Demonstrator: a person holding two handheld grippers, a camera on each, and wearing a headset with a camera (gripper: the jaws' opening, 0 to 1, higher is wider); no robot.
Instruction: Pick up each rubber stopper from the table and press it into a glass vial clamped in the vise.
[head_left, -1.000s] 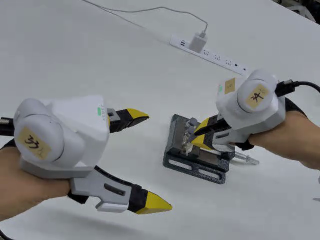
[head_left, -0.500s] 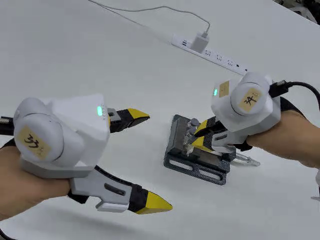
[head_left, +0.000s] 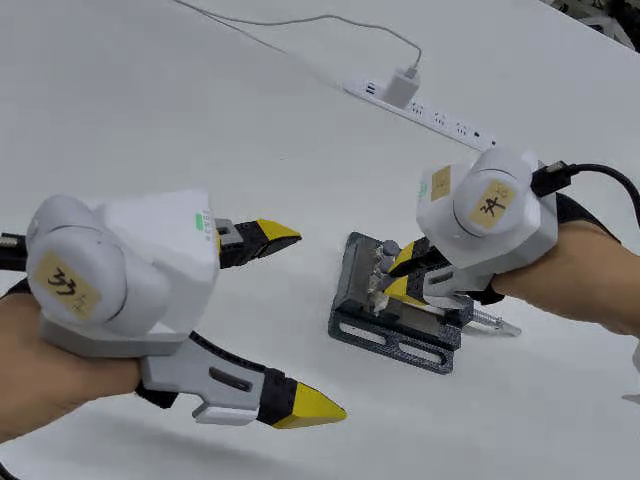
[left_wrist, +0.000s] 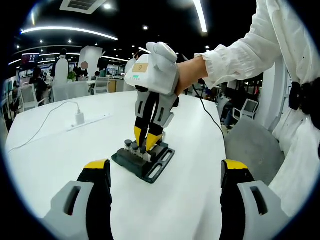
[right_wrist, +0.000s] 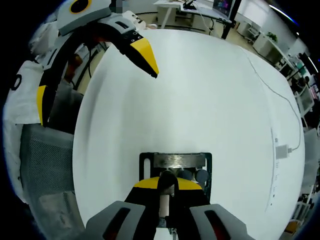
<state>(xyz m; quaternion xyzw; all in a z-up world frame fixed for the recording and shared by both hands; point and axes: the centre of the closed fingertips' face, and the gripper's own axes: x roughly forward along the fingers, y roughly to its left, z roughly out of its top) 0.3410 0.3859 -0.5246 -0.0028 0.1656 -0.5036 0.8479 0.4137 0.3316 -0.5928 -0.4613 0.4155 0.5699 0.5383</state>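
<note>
My right gripper (right_wrist: 167, 187), closed on a stopper (right_wrist: 167, 179), is over the vise (right_wrist: 172, 160); pressed tilted, it may slip toward 3 o'clock. My left gripper (left_wrist: 166, 166) is wide open, empty.

Bright even overhead light; white tabletop (head_left: 140, 110) kinda washed out; soft shadows; ceiling strips (left_wrist: 200, 15) glare; fisheye edges warped

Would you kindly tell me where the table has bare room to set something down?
Bare table lies between the left claw and the power strip, and between that claw and the vise. The vise itself is crowded: the right claw grips a stopper there.
</note>
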